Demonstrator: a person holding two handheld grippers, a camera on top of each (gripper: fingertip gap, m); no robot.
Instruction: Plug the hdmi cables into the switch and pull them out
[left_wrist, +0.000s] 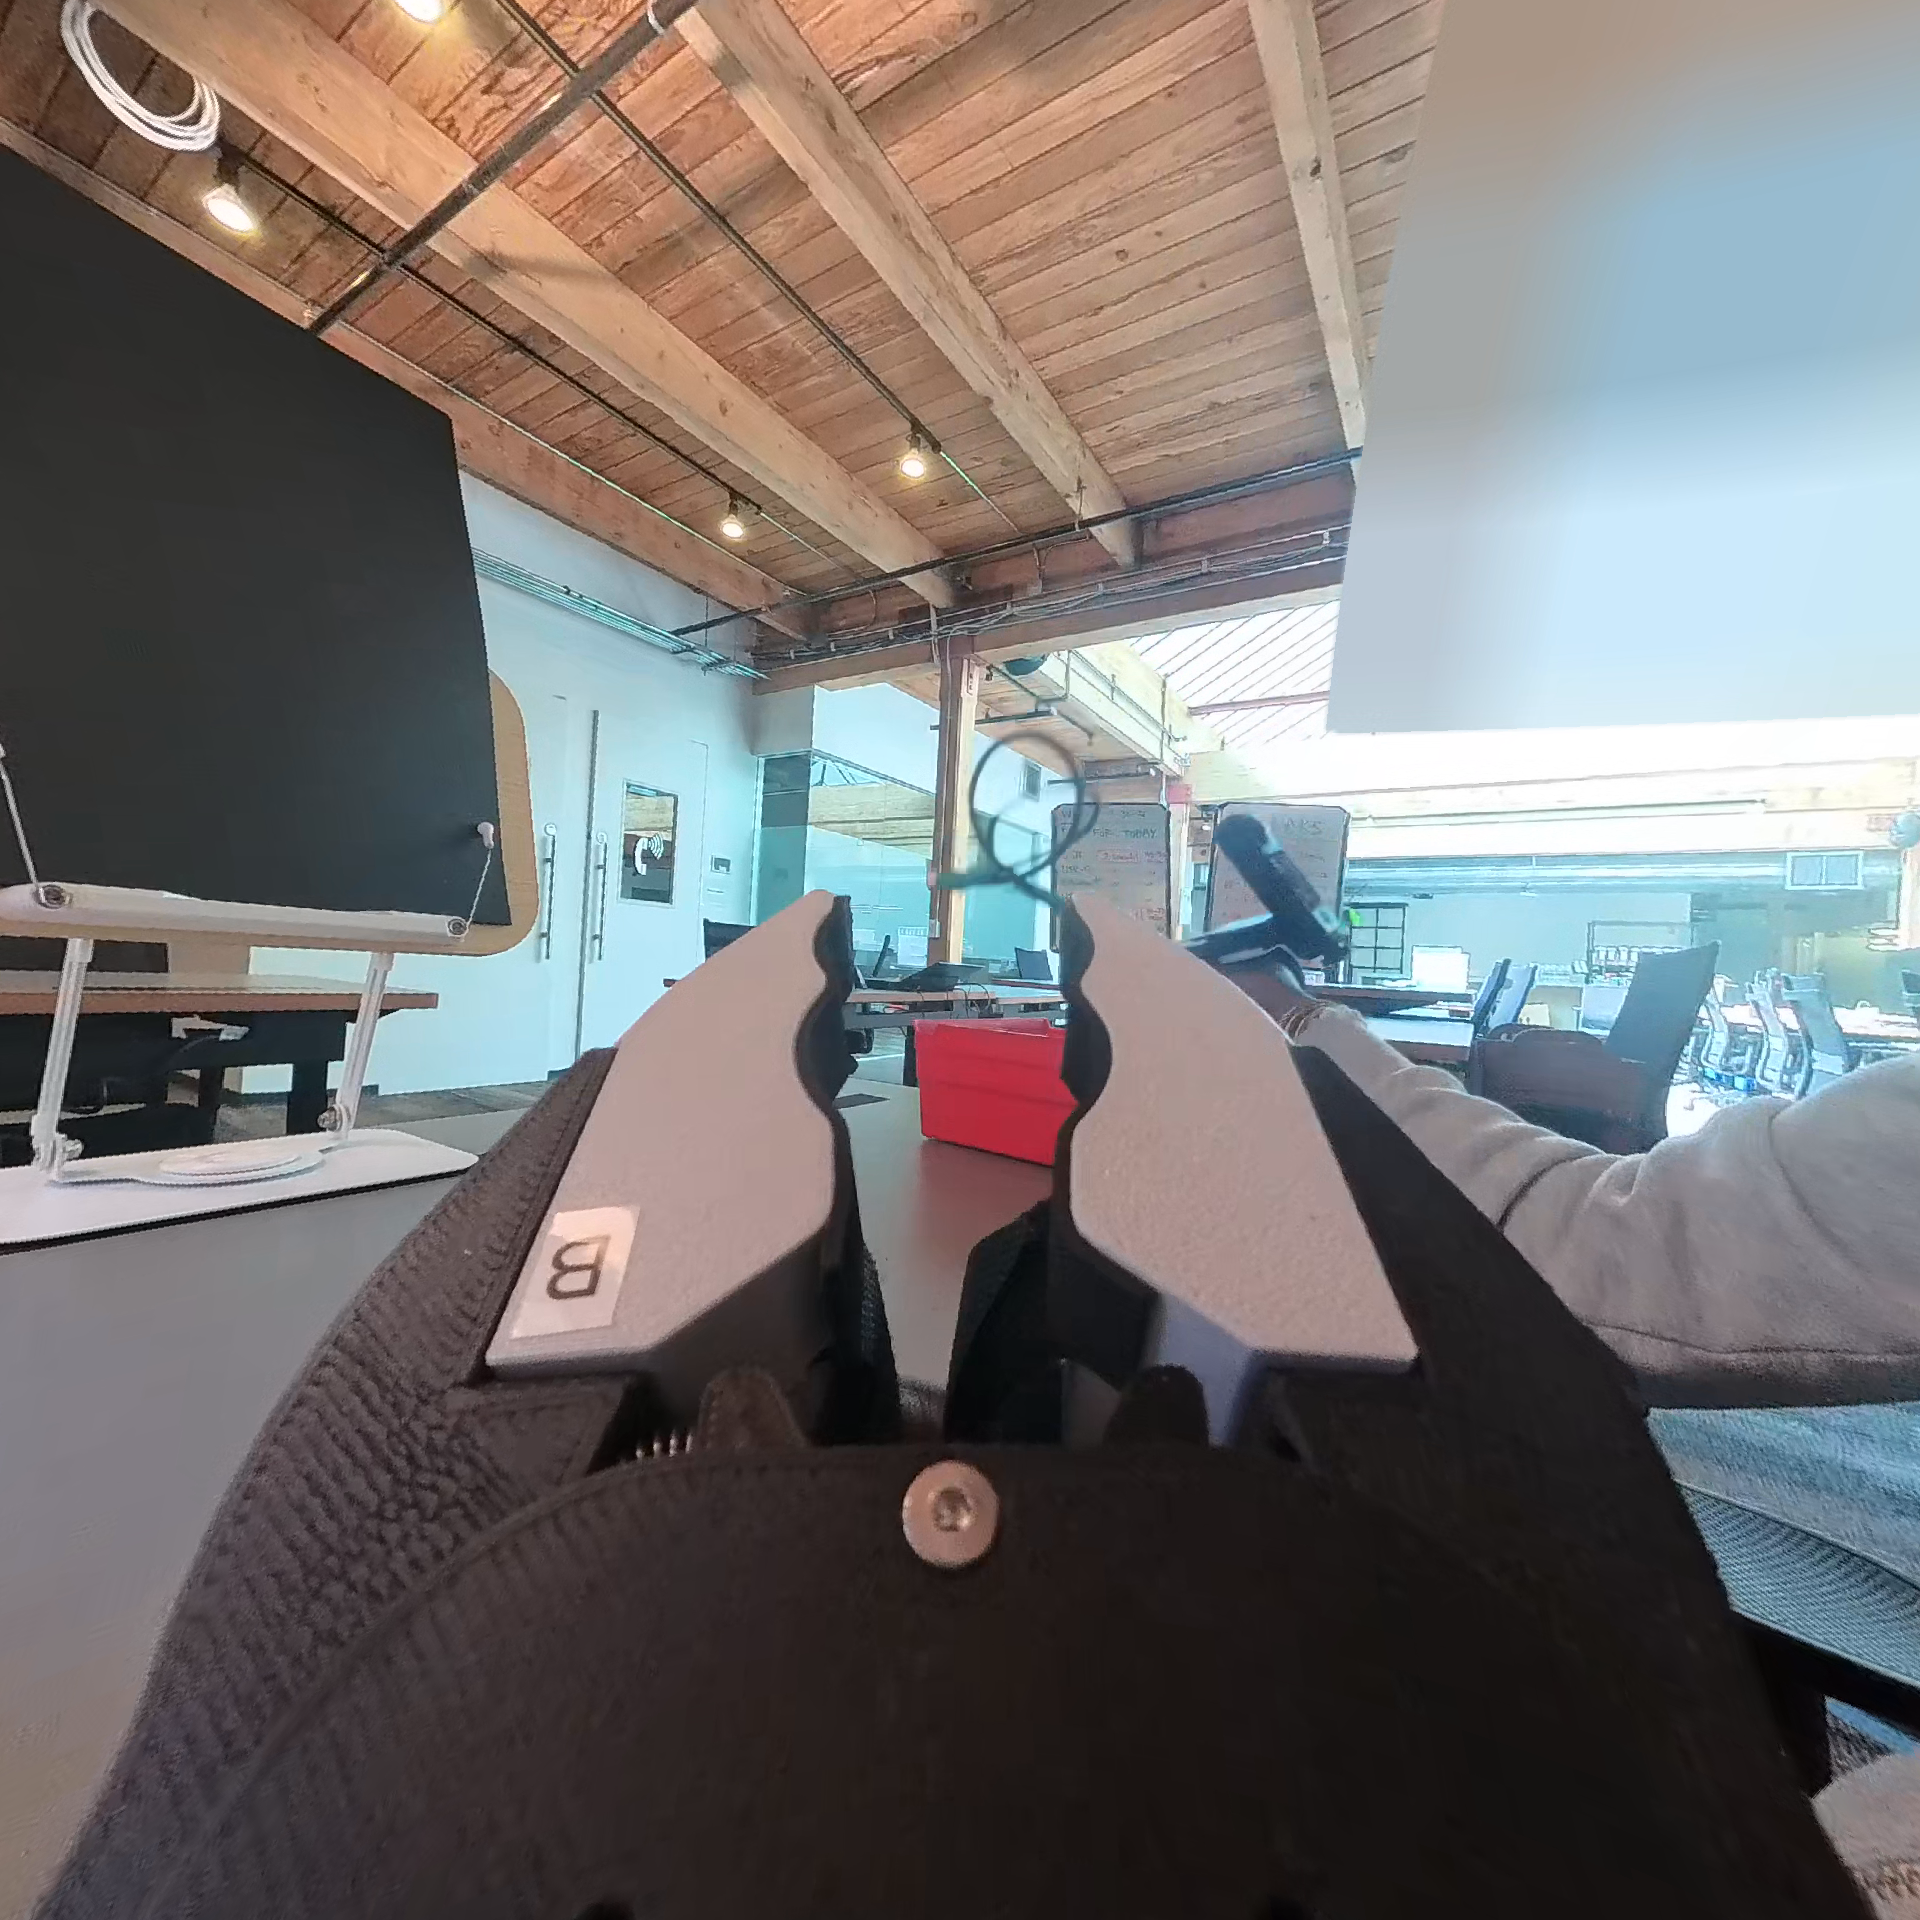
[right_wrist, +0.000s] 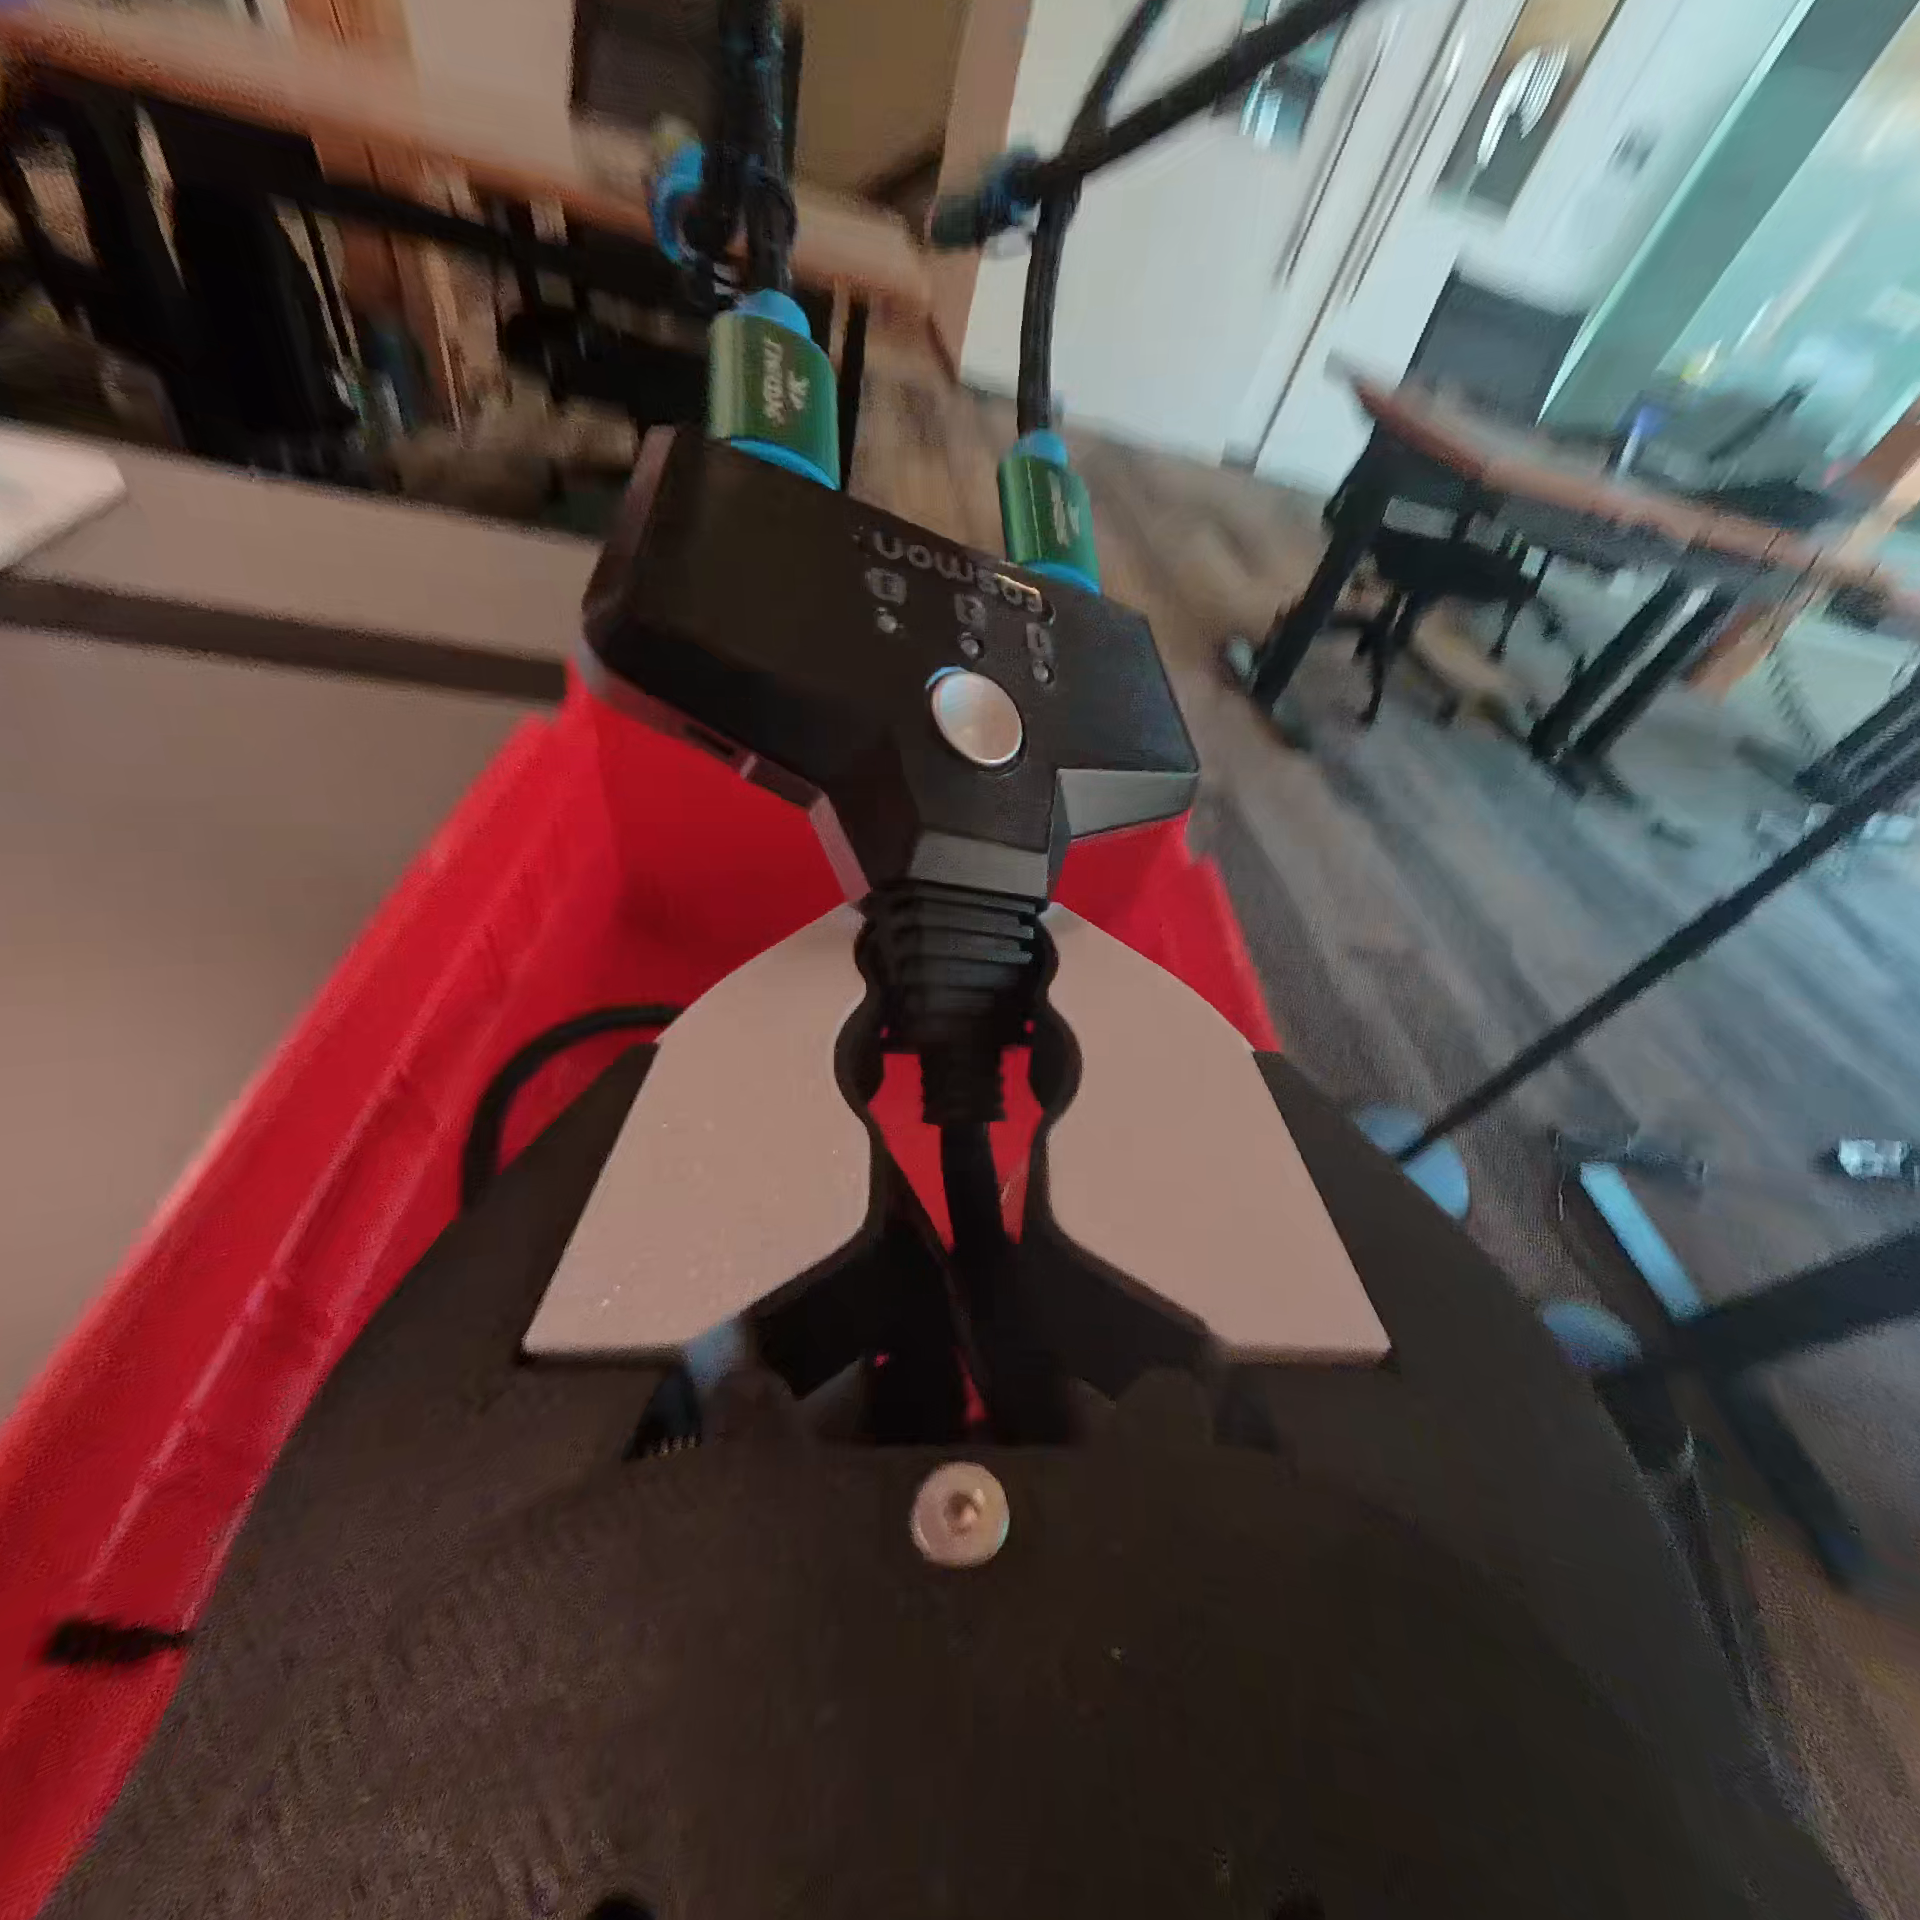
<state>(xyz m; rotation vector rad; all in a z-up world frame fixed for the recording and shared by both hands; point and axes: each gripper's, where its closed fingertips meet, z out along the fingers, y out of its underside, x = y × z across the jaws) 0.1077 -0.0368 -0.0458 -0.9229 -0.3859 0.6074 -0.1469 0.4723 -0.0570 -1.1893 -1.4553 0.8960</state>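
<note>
While the right gripper (right_wrist: 951, 971) grips the ribbed neck of the black switch (right_wrist: 894, 665) between its closed fingers, the switch hangs over a red bin (right_wrist: 416, 987). Two green HDMI plugs (right_wrist: 774, 400) sit in its far ports. The left gripper (left_wrist: 951, 920) is empty, fingers a little apart, over the dark table (left_wrist: 208, 1351).

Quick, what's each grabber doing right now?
Left gripper: open, holding nothing.
Right gripper: closed on the switch at its ribbed cable neck.
</note>
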